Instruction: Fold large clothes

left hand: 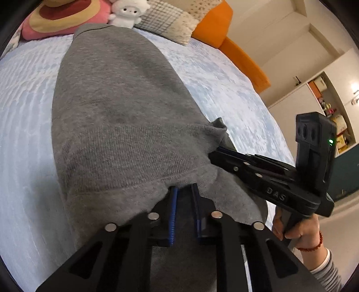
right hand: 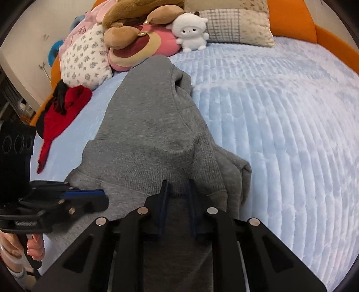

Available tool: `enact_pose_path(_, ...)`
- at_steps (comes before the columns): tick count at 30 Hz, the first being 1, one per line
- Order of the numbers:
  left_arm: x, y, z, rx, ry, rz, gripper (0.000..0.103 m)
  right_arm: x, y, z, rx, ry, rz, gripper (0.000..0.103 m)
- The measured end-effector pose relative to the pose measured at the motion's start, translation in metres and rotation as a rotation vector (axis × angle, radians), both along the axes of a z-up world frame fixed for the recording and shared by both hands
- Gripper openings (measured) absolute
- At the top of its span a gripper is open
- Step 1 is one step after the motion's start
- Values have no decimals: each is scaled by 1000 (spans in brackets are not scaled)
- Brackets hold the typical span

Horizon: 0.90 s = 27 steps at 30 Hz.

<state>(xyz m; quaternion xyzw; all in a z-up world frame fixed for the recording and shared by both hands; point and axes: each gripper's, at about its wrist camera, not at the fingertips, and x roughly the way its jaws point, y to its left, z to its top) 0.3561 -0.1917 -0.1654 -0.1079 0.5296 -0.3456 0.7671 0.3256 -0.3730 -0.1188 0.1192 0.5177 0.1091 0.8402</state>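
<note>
A: Left wrist view. Grey sweatshirt (left hand: 116,107) lies lengthwise on the pale blue bed cover (left hand: 24,94), running from 6 o'clock up to 12. Its ribbed hem is at the near end, draped over the tips of the left claw (left hand: 185,191).

B: Claw state?

A: Blue pads stand apart with a gap between them; hem cloth hides the tips, so I cannot tell if any fabric is pinched. At 3 o'clock the right claw (left hand: 215,152) has its tip against the hem's corner; closure not readable here. The right hand (left hand: 298,229) grips its handle at 4 o'clock. White plush toy (left hand: 128,11) at 12, checked pillow (left hand: 168,20) just beside it at 1.

B: Right wrist view?

A: Same sweatshirt (right hand: 148,125), centre frame, hem at the near end, folded bulk bunched at 3 o'clock. Right claw (right hand: 179,188) has jaws parted, tips touching the hem edge; nothing visibly clamped, cannot tell a grasp. Left claw (right hand: 98,195) comes in from 9 o'clock, fingers flat together over the hem's corner; whether cloth is caught is unclear. Red garment (right hand: 65,105) lies at 10 o'clock, apart from the sweatshirt. Plush toy (right hand: 190,31) at 12
</note>
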Motion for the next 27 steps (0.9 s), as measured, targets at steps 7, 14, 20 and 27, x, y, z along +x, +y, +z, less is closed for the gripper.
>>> enact_pose_path(7,-35,57,66,-48,-123,59,65,-43,-40,56,124,-60,-28,75)
enact_pose_path(14,-98,75,64,-106,-110,-31,65,-101,-42,53,316,-21,50,43)
enact_pose_path(20,-89,64,16,-44,-58,11,55,-86,-25,4,254,79,-19,9)
enact_pose_path(27,-60,73,-41,-54,52,113,84,-74,-7,-6,151,95,-14,8)
